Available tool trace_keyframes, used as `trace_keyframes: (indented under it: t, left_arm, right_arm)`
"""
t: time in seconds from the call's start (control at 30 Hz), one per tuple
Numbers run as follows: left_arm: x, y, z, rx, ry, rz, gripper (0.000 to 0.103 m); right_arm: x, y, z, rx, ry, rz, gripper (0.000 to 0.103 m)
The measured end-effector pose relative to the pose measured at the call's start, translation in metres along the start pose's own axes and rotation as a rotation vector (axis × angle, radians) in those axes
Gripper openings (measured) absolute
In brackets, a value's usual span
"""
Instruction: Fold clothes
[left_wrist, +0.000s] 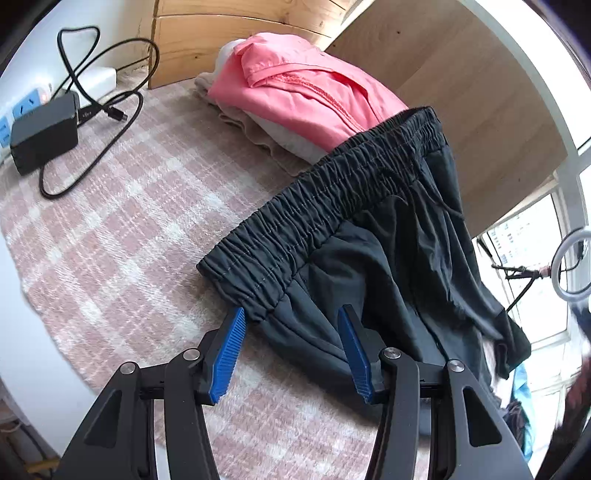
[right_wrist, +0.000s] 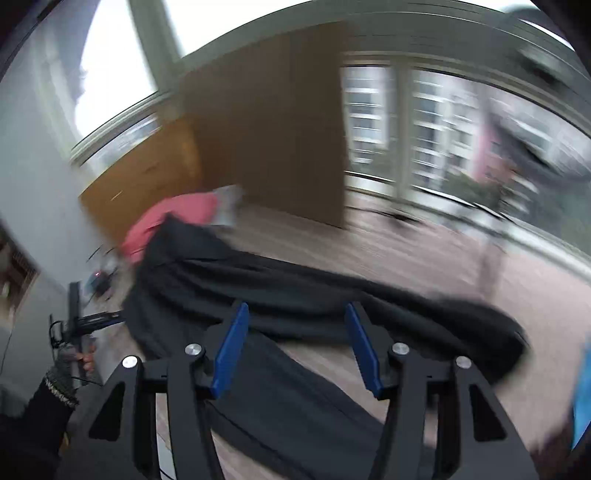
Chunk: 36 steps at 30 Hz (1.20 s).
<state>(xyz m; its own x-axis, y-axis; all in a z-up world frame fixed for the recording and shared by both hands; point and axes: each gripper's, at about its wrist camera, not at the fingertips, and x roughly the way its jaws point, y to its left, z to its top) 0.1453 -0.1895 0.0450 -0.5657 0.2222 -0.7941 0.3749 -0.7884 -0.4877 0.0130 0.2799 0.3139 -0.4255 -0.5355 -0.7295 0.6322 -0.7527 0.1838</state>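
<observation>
Black trousers (left_wrist: 354, 229) with an elastic waistband lie on a pink checked blanket (left_wrist: 122, 229). The waistband end partly overlaps a folded pink garment (left_wrist: 303, 96) stacked on pale clothes. My left gripper (left_wrist: 291, 321) is open, its blue pads on either side of the trousers' near corner, just below the waistband. In the blurred right wrist view, my right gripper (right_wrist: 295, 317) is open over the trousers (right_wrist: 280, 280), which stretch across the blanket towards the pink garment (right_wrist: 173, 214).
A black power adapter (left_wrist: 44, 136) with cables and a white power strip (left_wrist: 26, 107) lie at the far left of the blanket. A wooden board (left_wrist: 461, 92) stands behind the clothes. Windows (right_wrist: 424, 122) and a ring light (left_wrist: 570, 266) are at the right.
</observation>
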Motion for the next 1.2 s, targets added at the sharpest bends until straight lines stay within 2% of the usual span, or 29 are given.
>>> trace_keyframes:
  t: [0.07, 0.13, 0.2, 0.27, 0.37, 0.43, 0.5, 0.57, 0.63, 0.67, 0.73, 0.8, 0.97, 1.03, 1.13, 1.17, 1.2]
  left_arm:
    - [0.004, 0.006, 0.001, -0.038, -0.009, -0.023, 0.05]
    - [0.006, 0.01, 0.001, -0.058, -0.016, -0.038, 0.05]
    - [0.006, 0.015, 0.0, -0.069, -0.022, -0.058, 0.05]
    - [0.005, 0.018, 0.0, -0.077, -0.027, -0.076, 0.05]
    - [0.005, 0.019, -0.001, -0.065, -0.025, -0.081, 0.05]
    - [0.005, 0.019, 0.0, -0.062, -0.027, -0.086, 0.05]
    - [0.007, 0.023, 0.002, -0.093, -0.036, -0.116, 0.05]
    - [0.009, 0.026, 0.004, -0.115, -0.042, -0.153, 0.05]
    - [0.008, 0.028, 0.005, -0.122, -0.055, -0.168, 0.041]
    - [0.004, 0.03, 0.004, -0.127, -0.082, -0.176, 0.021]
    - [-0.003, 0.032, 0.004, -0.114, -0.126, -0.202, 0.018]
    - [-0.007, 0.03, 0.006, -0.079, -0.135, -0.197, 0.014]
    - [-0.028, 0.033, -0.009, -0.048, -0.14, -0.162, 0.014]
    - [-0.024, 0.037, -0.005, -0.063, -0.088, -0.173, 0.015]
    - [-0.017, 0.049, -0.004, -0.128, -0.05, -0.191, 0.019]
    - [-0.019, 0.05, -0.004, -0.14, -0.052, -0.2, 0.022]
    - [-0.019, 0.049, -0.003, -0.154, -0.054, -0.206, 0.035]
  right_arm:
    - [0.072, 0.042, 0.042, -0.093, 0.061, 0.078, 0.056]
    - [0.141, 0.075, 0.075, -0.134, 0.123, 0.15, 0.056]
    - [0.196, 0.098, 0.094, -0.165, 0.174, 0.196, 0.056]
    - [0.239, 0.12, 0.103, -0.23, 0.236, 0.209, 0.056]
    - [0.284, 0.14, 0.106, -0.308, 0.273, 0.167, 0.056]
    - [0.294, 0.142, 0.108, -0.295, 0.277, 0.2, 0.055]
    - [0.294, 0.135, 0.108, -0.256, 0.284, 0.255, 0.048]
    - [0.293, 0.131, 0.108, -0.258, 0.301, 0.288, 0.048]
    - [0.286, 0.122, 0.111, -0.256, 0.302, 0.298, 0.05]
    - [0.284, 0.115, 0.115, -0.235, 0.298, 0.307, 0.051]
    - [0.285, 0.105, 0.122, -0.202, 0.29, 0.333, 0.051]
    - [0.288, 0.099, 0.128, -0.192, 0.282, 0.326, 0.051]
    - [0.306, 0.11, 0.13, -0.236, 0.297, 0.353, 0.051]
    - [0.309, 0.122, 0.127, -0.293, 0.315, 0.358, 0.051]
    - [0.32, 0.143, 0.122, -0.405, 0.32, 0.294, 0.051]
    - [0.323, 0.147, 0.121, -0.437, 0.316, 0.268, 0.051]
    - [0.325, 0.149, 0.121, -0.45, 0.317, 0.259, 0.051]
